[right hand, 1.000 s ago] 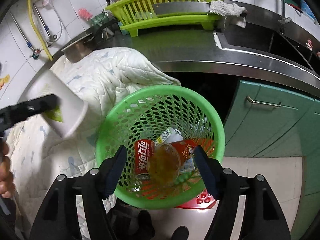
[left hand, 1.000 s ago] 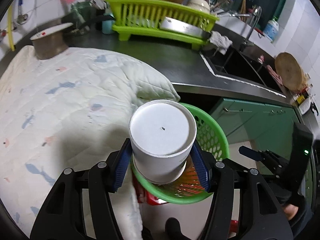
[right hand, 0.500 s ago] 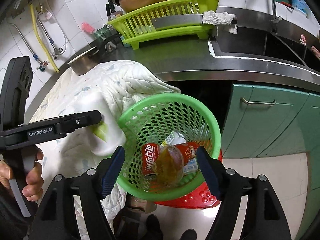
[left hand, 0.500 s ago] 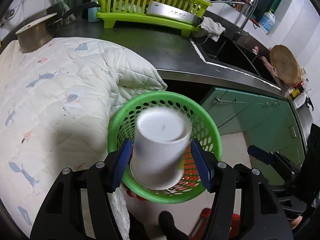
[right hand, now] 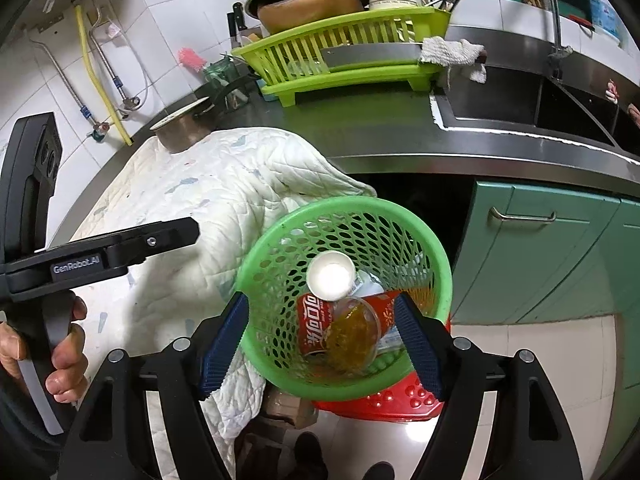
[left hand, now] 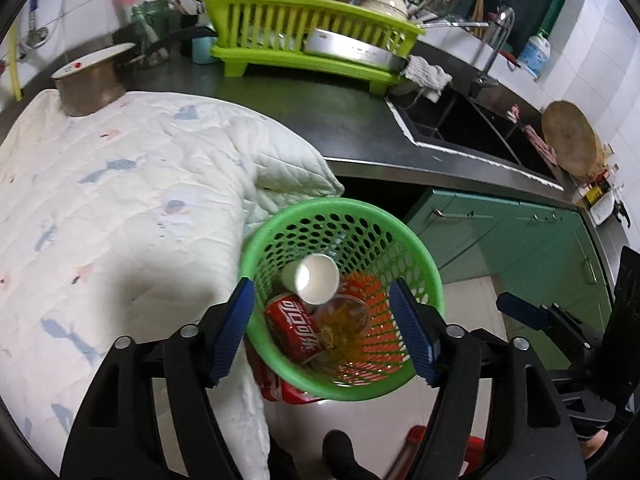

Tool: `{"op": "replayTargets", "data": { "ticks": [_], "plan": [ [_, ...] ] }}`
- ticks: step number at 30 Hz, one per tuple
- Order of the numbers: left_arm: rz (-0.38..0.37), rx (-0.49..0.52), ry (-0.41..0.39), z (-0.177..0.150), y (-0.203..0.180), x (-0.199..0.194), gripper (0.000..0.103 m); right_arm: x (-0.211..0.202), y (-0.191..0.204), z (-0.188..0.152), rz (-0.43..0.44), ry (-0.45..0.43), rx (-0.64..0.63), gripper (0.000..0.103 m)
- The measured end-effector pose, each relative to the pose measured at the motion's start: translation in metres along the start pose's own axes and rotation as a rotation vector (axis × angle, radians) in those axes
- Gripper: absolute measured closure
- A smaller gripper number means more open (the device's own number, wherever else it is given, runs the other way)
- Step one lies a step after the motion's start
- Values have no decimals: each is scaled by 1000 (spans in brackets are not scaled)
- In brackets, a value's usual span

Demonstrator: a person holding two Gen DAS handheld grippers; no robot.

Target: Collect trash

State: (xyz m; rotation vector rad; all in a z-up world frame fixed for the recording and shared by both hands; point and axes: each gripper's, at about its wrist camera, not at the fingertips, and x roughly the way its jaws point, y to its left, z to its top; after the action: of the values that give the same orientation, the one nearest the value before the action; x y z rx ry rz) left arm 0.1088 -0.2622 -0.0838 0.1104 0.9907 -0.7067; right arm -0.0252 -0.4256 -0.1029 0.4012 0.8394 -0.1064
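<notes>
Inside green basket (left hand: 434, 280): white cup (left hand: 316, 278); both tongs (left (left hand: 322, 332) just opening) wide, empty.

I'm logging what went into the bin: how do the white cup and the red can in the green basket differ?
The white cup is plain and lies uppermost, its round flat end facing up; the red can carries white lettering and lies on its side lower down. In both views the cup looks wider than the can. Both rest inside the green basket, loose, with no jaws touching them.
</notes>
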Motion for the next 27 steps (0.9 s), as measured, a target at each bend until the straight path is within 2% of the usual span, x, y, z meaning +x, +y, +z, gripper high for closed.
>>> {"op": "replayTargets", "data": {
  "ticks": [12, 21, 27],
  "plan": [
    [167, -88, -119, -9, 50, -71, 13, -6, 54, 10, 26, -6, -101, 21],
    [297, -165, -204, -30, 88, -129, 7, -6, 98, 18, 79, -6, -175, 20],
    [361, -191, -232, -46, 102, -155, 6, -9, 125, 21, 99, -17, -226, 17]
  ]
}}
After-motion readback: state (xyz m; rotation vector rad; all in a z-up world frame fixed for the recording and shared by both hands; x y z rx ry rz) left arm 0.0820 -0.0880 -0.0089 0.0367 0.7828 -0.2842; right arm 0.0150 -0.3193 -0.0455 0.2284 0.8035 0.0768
